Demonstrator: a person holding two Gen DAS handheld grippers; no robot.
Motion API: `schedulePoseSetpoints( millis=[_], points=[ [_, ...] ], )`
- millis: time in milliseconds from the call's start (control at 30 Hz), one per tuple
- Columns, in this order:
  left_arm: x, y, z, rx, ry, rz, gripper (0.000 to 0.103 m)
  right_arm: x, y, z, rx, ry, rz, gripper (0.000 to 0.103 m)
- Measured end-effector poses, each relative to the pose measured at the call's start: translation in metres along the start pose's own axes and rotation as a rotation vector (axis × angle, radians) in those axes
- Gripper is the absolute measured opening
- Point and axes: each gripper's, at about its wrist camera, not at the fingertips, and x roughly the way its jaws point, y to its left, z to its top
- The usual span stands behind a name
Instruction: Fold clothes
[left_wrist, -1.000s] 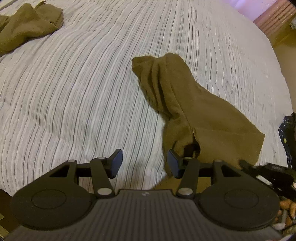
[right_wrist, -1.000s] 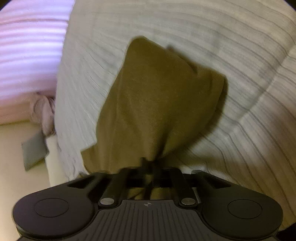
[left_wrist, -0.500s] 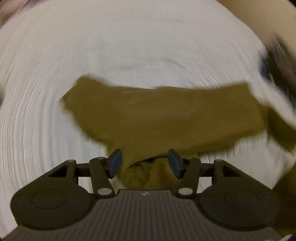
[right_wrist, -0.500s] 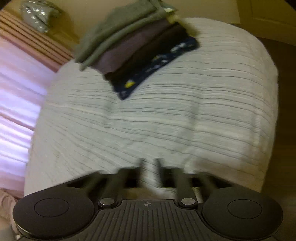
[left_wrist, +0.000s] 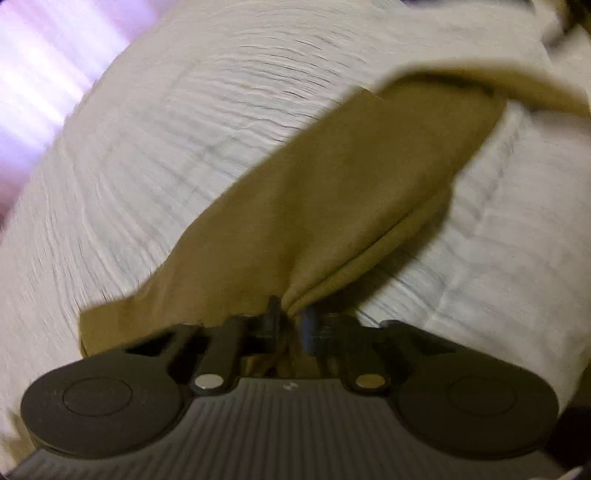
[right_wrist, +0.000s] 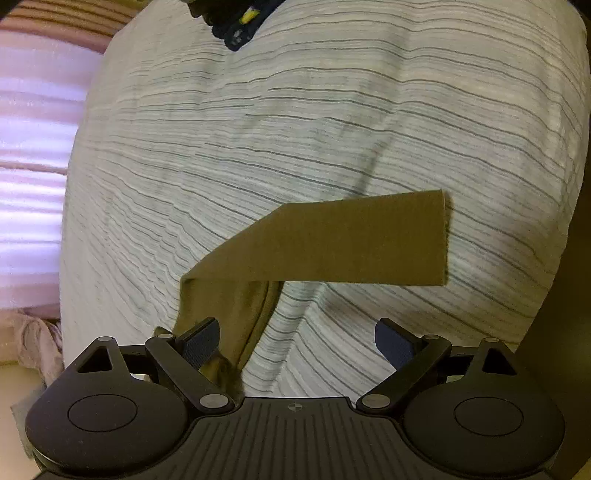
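Observation:
An olive-brown garment (left_wrist: 351, 192) lies stretched across the striped white bedspread (left_wrist: 184, 129). My left gripper (left_wrist: 290, 317) is closing, its jaws nearly together, and a bunched edge of the garment is pinched between them. The left wrist view is blurred by motion. In the right wrist view a flat band of the same olive garment (right_wrist: 332, 243) lies on the bedspread (right_wrist: 295, 110), and a narrower strip of it runs down past the left fingertip (right_wrist: 201, 341). My right gripper (right_wrist: 297, 332) stands wide open above the bed, with nothing gripped.
A stack of folded clothes (right_wrist: 236, 22), dark patterned cloth lowest, sits at the bed's far edge. A pale pink ribbed surface (right_wrist: 29, 147) borders the bed on the left. A crumpled pinkish cloth (right_wrist: 33, 343) lies below it. The bed's right edge falls into dark shadow.
My left gripper swung round over the garment and closed from wide open onto its edge. My right gripper let go of the cloth it held and opened wide.

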Motion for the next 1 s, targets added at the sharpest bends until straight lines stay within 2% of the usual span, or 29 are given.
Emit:
schedulePoseSetpoints(
  millis=[67, 133, 200, 367, 400, 467, 533, 600, 700, 767, 867, 933, 1000],
  points=[
    [-0.020, 0.038, -0.005, -0.209, -0.041, -0.048, 0.009, 0.004, 0.003, 0.005, -0.004, -0.001, -0.002, 0.094],
    [-0.047, 0.088, -0.021, -0.431, -0.084, -0.036, 0.009, 0.002, 0.007, 0.008, -0.014, -0.001, 0.000, 0.094],
    [-0.080, 0.149, -0.057, -0.668, -0.123, 0.024, 0.009, 0.004, 0.016, 0.013, -0.045, -0.002, 0.004, 0.094],
    [-0.135, 0.262, -0.181, -1.129, -0.096, 0.201, 0.012, 0.006, 0.054, 0.011, -0.212, 0.003, 0.002, 0.094],
    [-0.139, 0.276, -0.202, -1.197, -0.059, 0.214, 0.012, 0.009, 0.062, 0.009, -0.244, 0.006, 0.001, 0.094],
    [-0.144, 0.296, -0.244, -1.333, -0.013, 0.197, 0.024, 0.021, 0.076, 0.001, -0.302, 0.018, -0.010, 0.094],
    [-0.144, 0.302, -0.268, -1.413, -0.005, 0.158, 0.031, 0.036, 0.090, -0.008, -0.361, 0.035, -0.021, 0.094],
    [-0.139, 0.300, -0.277, -1.409, -0.001, 0.134, 0.032, 0.056, 0.106, -0.027, -0.437, 0.064, -0.025, 0.094],
    [-0.124, 0.296, -0.280, -1.315, 0.020, 0.141, 0.044, 0.089, 0.130, -0.065, -0.584, 0.115, -0.019, 0.094],
    [-0.114, 0.294, -0.284, -1.263, 0.031, 0.125, 0.046, 0.113, 0.144, -0.095, -0.684, 0.158, -0.017, 0.094],
    [-0.096, 0.299, -0.285, -1.226, 0.010, 0.130, 0.050, 0.145, 0.152, -0.129, -0.809, 0.152, -0.099, 0.094],
    [-0.079, 0.311, -0.290, -1.191, 0.007, 0.133, 0.065, 0.163, 0.155, -0.148, -0.880, 0.137, -0.156, 0.094],
    [-0.057, 0.321, -0.294, -1.143, 0.025, 0.115, 0.065, 0.174, 0.153, -0.158, -0.921, 0.110, -0.201, 0.094]
  ],
)
